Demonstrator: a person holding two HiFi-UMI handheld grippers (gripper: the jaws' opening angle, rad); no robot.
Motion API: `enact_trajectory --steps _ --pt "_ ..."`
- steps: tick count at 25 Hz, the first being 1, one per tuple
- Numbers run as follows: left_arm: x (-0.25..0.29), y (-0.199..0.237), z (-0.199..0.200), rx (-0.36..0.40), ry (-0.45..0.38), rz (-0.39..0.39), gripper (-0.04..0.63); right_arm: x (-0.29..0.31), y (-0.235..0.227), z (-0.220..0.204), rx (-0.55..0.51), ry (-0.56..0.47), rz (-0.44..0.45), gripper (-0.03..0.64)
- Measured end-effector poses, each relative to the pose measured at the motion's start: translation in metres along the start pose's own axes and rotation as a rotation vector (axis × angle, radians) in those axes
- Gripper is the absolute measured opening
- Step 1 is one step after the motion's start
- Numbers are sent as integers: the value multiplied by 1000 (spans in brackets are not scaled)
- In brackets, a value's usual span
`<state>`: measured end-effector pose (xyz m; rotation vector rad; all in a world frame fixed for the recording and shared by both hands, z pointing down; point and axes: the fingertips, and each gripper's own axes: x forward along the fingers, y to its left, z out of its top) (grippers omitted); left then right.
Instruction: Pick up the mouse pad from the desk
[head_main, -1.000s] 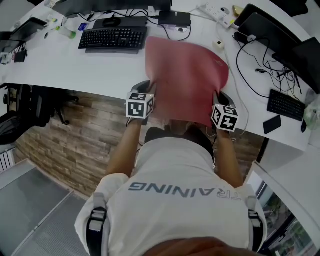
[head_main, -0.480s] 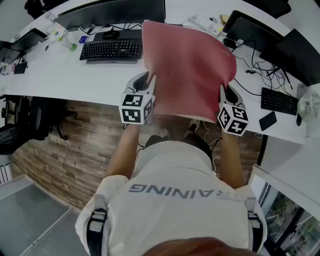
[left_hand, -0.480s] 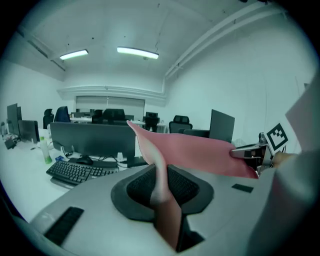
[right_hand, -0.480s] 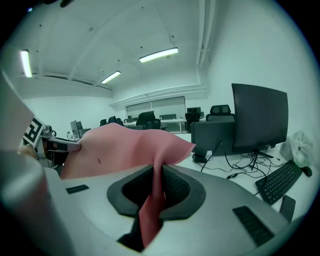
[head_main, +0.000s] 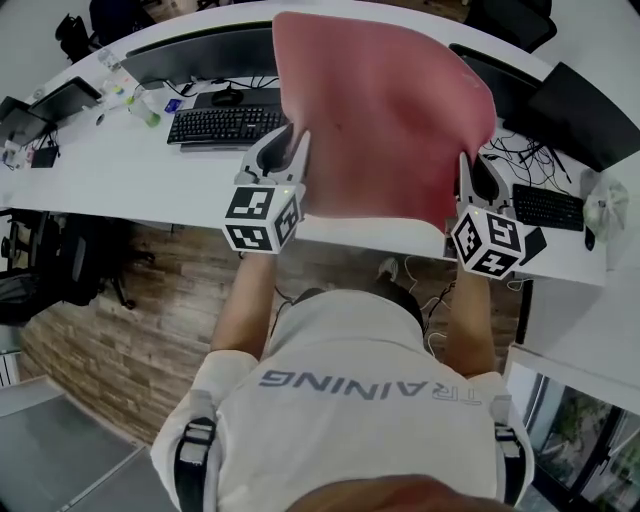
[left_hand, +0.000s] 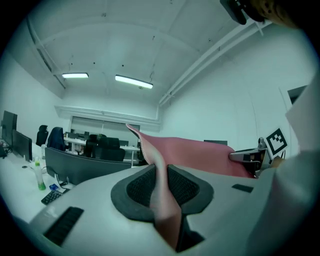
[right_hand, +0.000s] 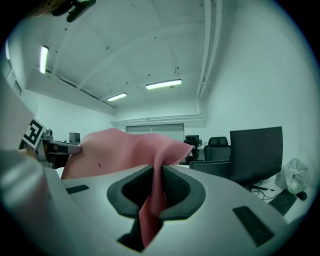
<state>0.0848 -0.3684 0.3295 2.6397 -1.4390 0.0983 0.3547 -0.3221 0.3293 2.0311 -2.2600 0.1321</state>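
In the head view, the red mouse pad (head_main: 385, 110) hangs in the air in the upper middle of the frame, clear of the white surface (head_main: 120, 170) below it. It is held by its two lower corners. The left tool (head_main: 291, 158) grips the lower left corner and the right tool (head_main: 469, 170) grips the lower right one. The sheet spreads upward between them, and its top right edge curls a little. A black keyboard (head_main: 225, 125) lies on the surface left of the pad, with a dark monitor (head_main: 200, 50) behind it. A second keyboard (head_main: 545, 205) lies at the right edge. The person's pale shirt (head_main: 370, 400) fills the bottom of the frame, and a wooden floor (head_main: 130, 310) shows at the lower left.

In the left gripper view, the two dark ribbed pads are pressed onto the pad's edge, which runs as a thin pink fold between them at the centre bottom. From there the sheet stretches to the right of the frame, where the other tool pinches it. Ceiling lights (left_hand: 132, 81) glow at the upper left, and a green bottle (left_hand: 41, 181) stands on the surface at the far left.

In the right gripper view, the jaws are likewise closed on the pad's edge, with a pink strip squeezed between the pads and hanging out below them. The sheet billows toward the left of the frame, where the left tool clamps it. A dark screen (right_hand: 255, 155) stands at the right.
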Motion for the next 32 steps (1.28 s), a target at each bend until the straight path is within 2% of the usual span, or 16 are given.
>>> enact_trajectory --steps 5,9,32 --pt "-11 -2 36 27 -79 -28 100 -15 8 37 -23 -86 -21 64" --pt "-14 -5 49 29 -112 -43 100 -23 9 53 -47 -120 -31 64" --pt "-1 -6 44 3 -132 -63 100 -17 9 51 -62 -120 -33 63"
